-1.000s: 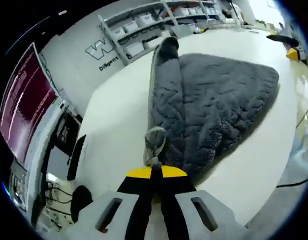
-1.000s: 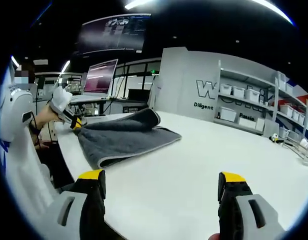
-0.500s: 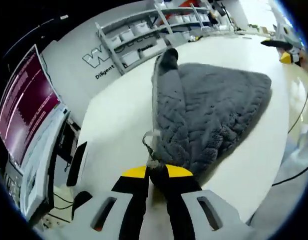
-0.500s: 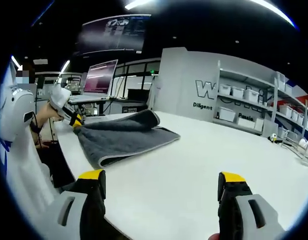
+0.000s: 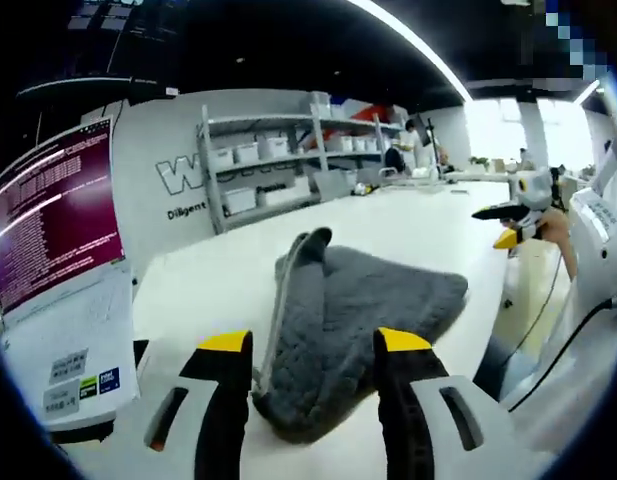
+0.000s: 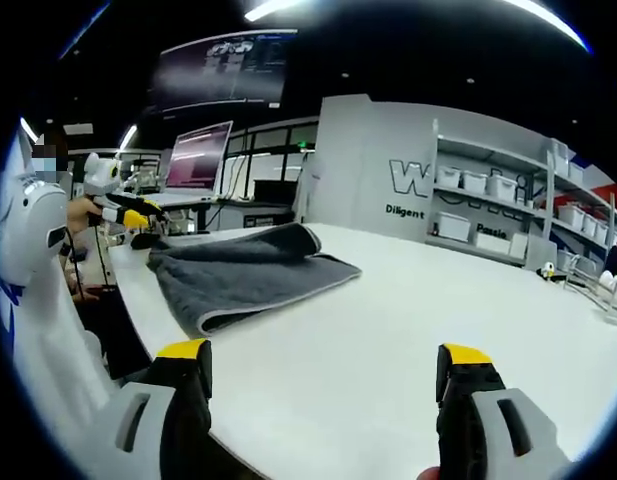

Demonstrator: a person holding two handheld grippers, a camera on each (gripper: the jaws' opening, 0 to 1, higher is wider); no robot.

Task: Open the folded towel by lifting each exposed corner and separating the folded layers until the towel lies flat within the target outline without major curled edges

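Towel (image 5: 358, 310) corner released (left fingers (image 5: 228, 345) apart)

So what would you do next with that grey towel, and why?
Probably bring the left gripper down onto the near corner of the grey towel and close on it. Its jaws stand open just above that corner, holding nothing, and the towel is still folded on the white table, while the right gripper hangs open, well short of it.

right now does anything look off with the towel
The grey towel isn't flat: it's still folded, and its near corner lies bunched in a rumpled lump between the open left claw tips.
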